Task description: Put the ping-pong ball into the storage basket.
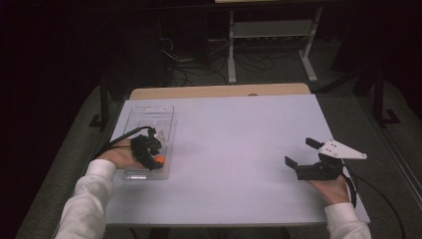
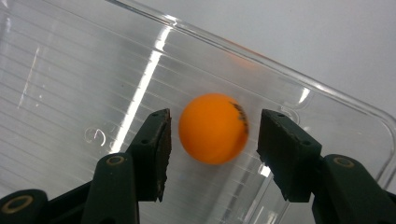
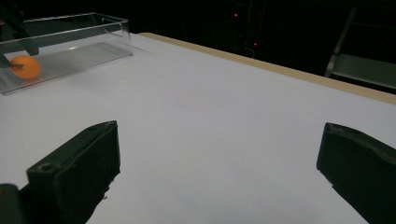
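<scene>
An orange ball (image 2: 212, 128) lies on the floor of a clear plastic tray (image 2: 280, 70), near one end wall. My left gripper (image 2: 215, 114) reaches down into the tray with a jaw on either side of the ball, and a thin gap shows at each pad, so nothing is gripped. From above, the ball (image 1: 159, 159) shows at the near end of the tray (image 1: 149, 112), right by the left gripper (image 1: 152, 154). My right gripper (image 1: 298, 151) rests far off at the table's right, jaws spread wide and empty. In the right gripper view, its jaws (image 3: 219, 130) frame bare tabletop, with ball (image 3: 25, 66) and tray (image 3: 93, 28) at far left.
The white tabletop (image 1: 239, 139) stretches between the two hands. A wooden strip (image 1: 219, 91) runs along its far edge. Behind the table, in the dark, stand a white metal frame (image 1: 271, 30) and cables on the floor.
</scene>
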Tool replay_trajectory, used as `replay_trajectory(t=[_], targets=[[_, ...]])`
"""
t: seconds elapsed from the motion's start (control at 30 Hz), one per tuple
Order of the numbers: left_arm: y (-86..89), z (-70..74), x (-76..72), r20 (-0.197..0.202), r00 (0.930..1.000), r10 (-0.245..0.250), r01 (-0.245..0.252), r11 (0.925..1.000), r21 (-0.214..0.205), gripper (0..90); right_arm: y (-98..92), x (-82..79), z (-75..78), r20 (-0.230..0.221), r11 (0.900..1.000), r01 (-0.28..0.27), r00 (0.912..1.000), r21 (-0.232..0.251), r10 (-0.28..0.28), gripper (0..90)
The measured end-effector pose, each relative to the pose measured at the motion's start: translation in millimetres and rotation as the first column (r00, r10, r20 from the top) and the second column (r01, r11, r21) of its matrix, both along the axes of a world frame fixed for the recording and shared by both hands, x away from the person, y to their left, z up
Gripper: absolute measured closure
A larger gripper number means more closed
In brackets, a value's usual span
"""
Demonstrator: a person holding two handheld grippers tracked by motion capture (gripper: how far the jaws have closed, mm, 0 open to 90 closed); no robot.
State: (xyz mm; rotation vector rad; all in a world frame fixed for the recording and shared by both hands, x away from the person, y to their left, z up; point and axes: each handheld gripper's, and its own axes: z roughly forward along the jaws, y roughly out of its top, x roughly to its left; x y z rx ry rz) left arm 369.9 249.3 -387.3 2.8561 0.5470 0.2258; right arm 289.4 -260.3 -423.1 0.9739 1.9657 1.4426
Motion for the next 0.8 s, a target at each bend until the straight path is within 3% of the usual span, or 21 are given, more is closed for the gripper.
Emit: replay_trajectory(t=[0.4,0.8], targets=[[5.6,13.8,-0.6,0.038,0.9986,0.037,-0.036,0.9988,-0.033,31.8,0.2,-0.5,0.3,0.002,1.0000,0.002,1.0000,0.000,-0.002,0.0],[5.6,31.7,-3.3,0.094,0.9945,0.047,-0.044,0.9985,-0.033,15.8,-0.2,-1.6,0.9,0.004,1.0000,0.003,1.0000,0.004,-0.003,0.0]])
